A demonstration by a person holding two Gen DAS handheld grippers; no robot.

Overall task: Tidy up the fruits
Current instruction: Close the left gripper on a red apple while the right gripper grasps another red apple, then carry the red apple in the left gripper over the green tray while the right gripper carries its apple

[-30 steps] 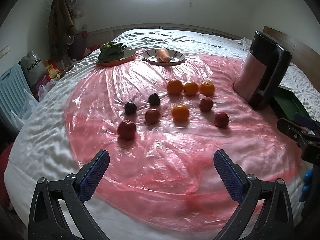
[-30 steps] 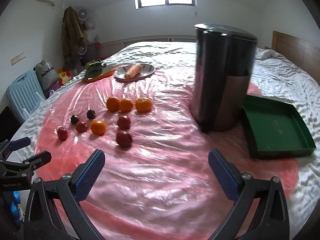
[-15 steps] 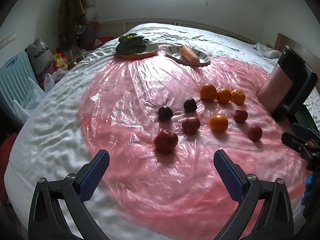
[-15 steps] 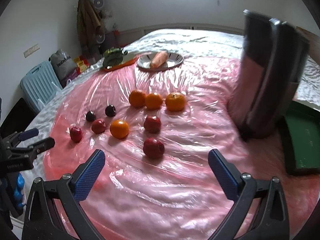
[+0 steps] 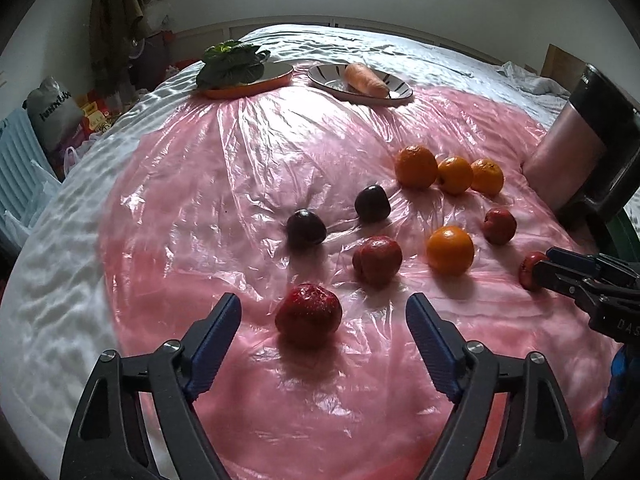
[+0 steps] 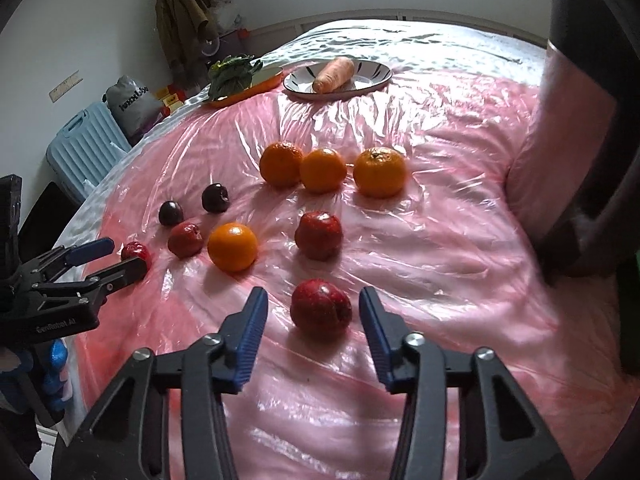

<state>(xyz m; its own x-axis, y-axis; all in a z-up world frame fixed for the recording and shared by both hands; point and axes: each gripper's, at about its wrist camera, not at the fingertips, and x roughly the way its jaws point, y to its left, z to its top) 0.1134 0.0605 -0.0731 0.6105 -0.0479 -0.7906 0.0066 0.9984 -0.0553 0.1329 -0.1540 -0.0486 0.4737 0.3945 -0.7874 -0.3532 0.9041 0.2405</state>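
Note:
Fruits lie on a pink plastic sheet on a bed: several oranges, several red fruits and two dark plums. My left gripper is open with its fingers either side of the nearest red fruit, just short of it. My right gripper is open around another red fruit, its fingers beside it without touching. A lone orange lies between the groups. Three oranges form a row behind.
A tall dark appliance stands at the right, with a green tray behind it. A striped plate with a carrot and an orange dish of leafy greens sit at the far edge. Bags and a blue case stand beside the bed.
Both grippers have moved forward and down to the fruits and narrowed their opening. Each now straddles a red fruit that lay ahead of it before.

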